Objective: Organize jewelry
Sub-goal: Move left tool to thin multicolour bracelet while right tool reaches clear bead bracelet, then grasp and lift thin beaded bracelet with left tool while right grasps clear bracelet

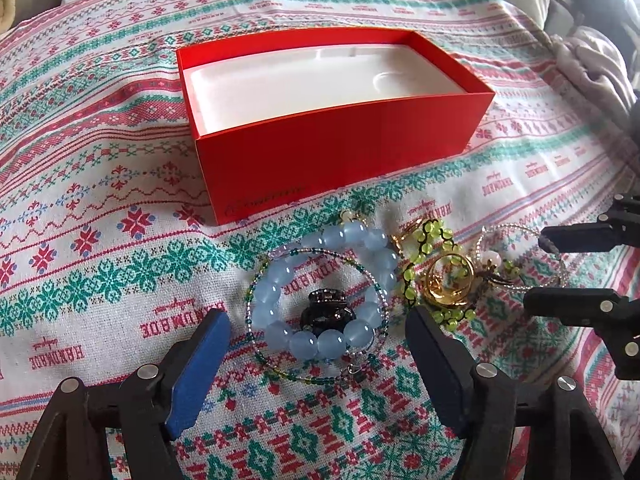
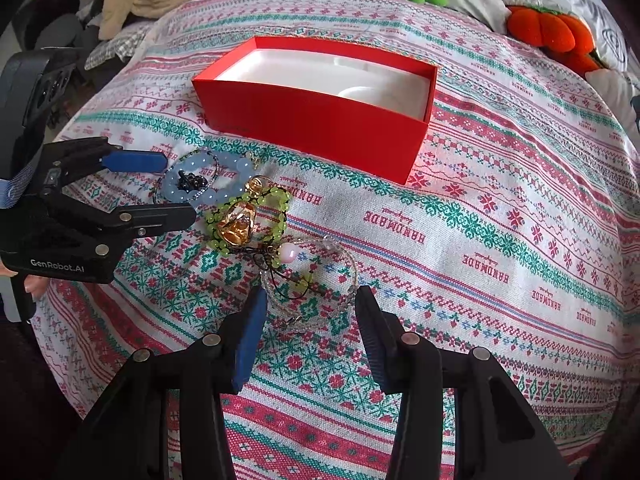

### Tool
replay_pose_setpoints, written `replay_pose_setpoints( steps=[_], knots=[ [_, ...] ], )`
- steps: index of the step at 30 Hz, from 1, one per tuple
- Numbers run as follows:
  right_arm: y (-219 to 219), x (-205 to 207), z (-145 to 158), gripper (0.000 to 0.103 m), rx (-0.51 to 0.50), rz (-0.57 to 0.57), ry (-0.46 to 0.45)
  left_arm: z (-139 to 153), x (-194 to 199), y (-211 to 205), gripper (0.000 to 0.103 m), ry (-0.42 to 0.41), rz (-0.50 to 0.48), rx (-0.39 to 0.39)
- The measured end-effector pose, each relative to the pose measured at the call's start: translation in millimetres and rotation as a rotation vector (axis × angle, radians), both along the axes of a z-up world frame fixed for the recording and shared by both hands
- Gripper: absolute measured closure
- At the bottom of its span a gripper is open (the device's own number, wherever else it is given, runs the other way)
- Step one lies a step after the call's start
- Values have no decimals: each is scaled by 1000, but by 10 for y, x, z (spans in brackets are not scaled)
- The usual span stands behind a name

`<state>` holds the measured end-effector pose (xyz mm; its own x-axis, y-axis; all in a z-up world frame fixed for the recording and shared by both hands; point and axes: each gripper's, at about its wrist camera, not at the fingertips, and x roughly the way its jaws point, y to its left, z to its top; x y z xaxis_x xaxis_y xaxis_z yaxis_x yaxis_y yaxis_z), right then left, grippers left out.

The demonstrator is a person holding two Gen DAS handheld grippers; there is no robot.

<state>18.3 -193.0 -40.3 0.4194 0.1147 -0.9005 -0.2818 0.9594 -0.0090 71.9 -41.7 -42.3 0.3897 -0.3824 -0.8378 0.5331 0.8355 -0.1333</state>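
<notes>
From the left wrist, the left gripper point(image 1: 316, 330) spreads wide around a blue bead bracelet point(image 1: 326, 288) (a small dark clip point(image 1: 326, 314) lies inside its ring), below the red box point(image 1: 340, 120). From the right wrist, the right gripper point(image 2: 310, 308) gapes wide, holding nothing, over a clear bead bracelet point(image 2: 312, 280) on the patterned cloth point(image 2: 480, 260), beside the green bead bracelet point(image 2: 248, 216) and gold rings point(image 2: 236, 224).

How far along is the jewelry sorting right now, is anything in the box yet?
Nothing looks done: the red box shows only its white insert. Nothing is in hand: the left gripper is open around the blue bead bracelet, and the right gripper is open at the clear bead strand. The green bead bracelet and gold piece also remain on the cloth.
</notes>
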Motion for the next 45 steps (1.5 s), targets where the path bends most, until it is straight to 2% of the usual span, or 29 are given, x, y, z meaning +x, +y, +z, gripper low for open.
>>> replay_pose_setpoints(
  steps=[2,3,9,15,17,22,24,28,29,33,38,45],
  knots=[
    [-14,-12,1,55,1,-2,2,-4,10,-46,43,-10,-6,8],
    [-8,-3,6,55,1,-2,3,-4,8,-70,45,-12,-12,10],
    [-35,-5,60,55,5,-2,-7,4,-34,-198,46,-41,-44,32],
    [-87,-10,182,55,16,-10,-37,113,-61,-189,46,-70,-43,6],
    [-94,-12,224,70,22,-7,-43,149,-69,-143,46,-83,-40,-1],
    [-84,-18,277,70,15,-1,-46,184,-68,-101,46,-86,-31,-6],
    [-115,-10,285,68,16,-5,-40,182,-73,-97,46,-85,-26,-2],
    [-268,24,275,40,51,-74,-24,164,-121,-51,46,-84,-24,4],
    [-312,42,261,37,60,-98,-17,160,-127,-49,46,-83,-24,4],
    [-406,92,215,37,42,-139,-1,144,-149,-46,46,-77,-24,5],
    [-377,120,171,35,10,-132,-13,128,-149,-64,46,-71,-27,9],
    [-274,313,-88,35,-28,-116,38,98,-128,-66,46,-58,-18,16]
  ],
)
